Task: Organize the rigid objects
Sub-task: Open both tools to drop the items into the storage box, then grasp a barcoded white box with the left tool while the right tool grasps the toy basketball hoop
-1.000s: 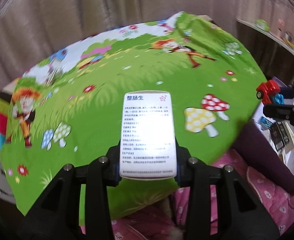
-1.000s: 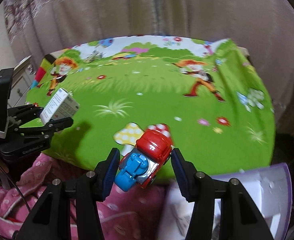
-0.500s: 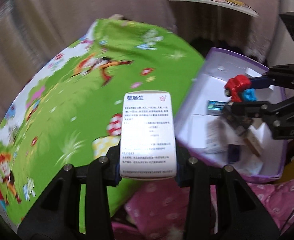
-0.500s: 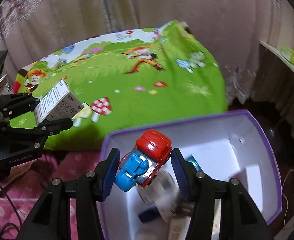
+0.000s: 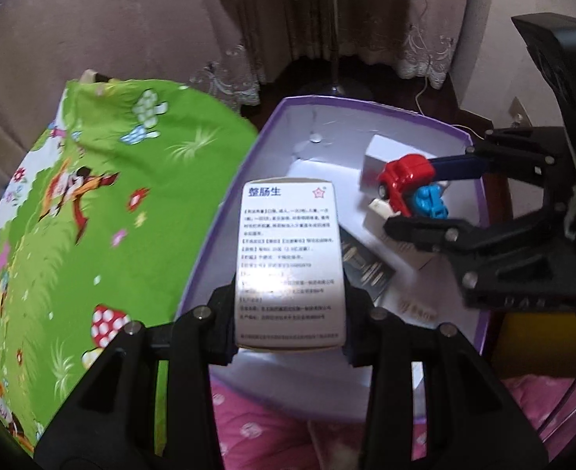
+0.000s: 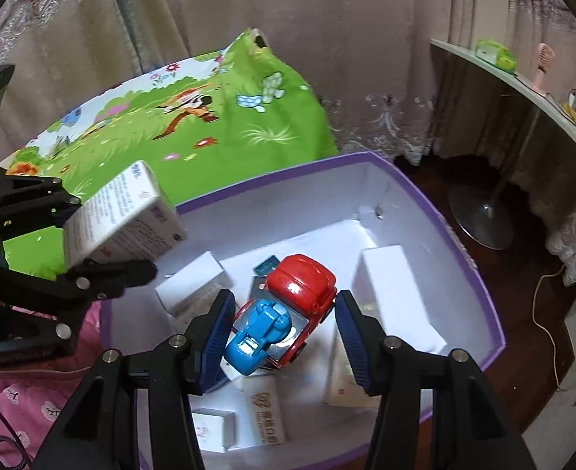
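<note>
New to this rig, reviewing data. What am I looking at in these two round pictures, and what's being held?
No robot arm here: a person holds a two-finger gripper in each hand, each with a fisheye camera looking along its jaws. The left camera shows the left gripper clamping a white medicine box. The right camera shows the right gripper clamping a red and blue toy car. Each gripper also shows in the other's view. Both hang over a purple storage box already holding small cartons, beside a green cartoon cloth.
</note>
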`<act>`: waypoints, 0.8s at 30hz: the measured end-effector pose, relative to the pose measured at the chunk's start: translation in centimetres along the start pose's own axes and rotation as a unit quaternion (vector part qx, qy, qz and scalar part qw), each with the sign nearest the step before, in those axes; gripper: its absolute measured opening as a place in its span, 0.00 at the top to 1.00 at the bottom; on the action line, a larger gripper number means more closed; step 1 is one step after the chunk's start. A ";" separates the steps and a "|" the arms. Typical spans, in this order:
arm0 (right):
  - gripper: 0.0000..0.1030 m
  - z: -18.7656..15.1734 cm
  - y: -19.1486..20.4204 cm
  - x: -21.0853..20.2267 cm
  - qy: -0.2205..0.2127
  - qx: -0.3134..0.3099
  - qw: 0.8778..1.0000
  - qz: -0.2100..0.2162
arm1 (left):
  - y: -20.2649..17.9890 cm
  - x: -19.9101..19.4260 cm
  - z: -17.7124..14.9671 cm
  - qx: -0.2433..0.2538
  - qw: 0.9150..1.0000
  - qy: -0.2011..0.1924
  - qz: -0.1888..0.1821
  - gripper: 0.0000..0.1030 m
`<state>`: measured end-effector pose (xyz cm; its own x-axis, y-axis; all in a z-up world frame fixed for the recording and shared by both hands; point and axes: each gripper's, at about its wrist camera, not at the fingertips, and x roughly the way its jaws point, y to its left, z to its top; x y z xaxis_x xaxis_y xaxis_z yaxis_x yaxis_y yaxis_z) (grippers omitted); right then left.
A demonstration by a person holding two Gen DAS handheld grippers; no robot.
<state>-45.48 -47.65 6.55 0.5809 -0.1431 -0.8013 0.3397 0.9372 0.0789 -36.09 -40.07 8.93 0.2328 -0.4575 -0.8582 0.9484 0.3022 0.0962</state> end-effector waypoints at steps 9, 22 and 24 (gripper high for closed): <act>0.48 -1.3 -1.6 1.0 0.023 0.020 0.999 -0.011 | -2.0 3.7 1.5 0.017 0.999 0.027 0.003 0.58; 0.28 0.0 -2.1 -0.2 0.032 0.045 0.998 -0.043 | 5.3 -0.9 -1.2 -0.082 0.994 -0.067 0.036 0.26; 0.28 1.5 -0.4 0.0 0.025 0.026 0.999 -0.035 | 9.2 -2.3 -3.7 -0.119 0.988 -0.073 0.067 0.26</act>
<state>-44.49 -48.54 7.45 0.5177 -0.1904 -0.8341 0.4171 0.9074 0.0517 -28.70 -33.15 9.93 0.3979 -0.5110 -0.7619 0.8332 0.5489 0.0670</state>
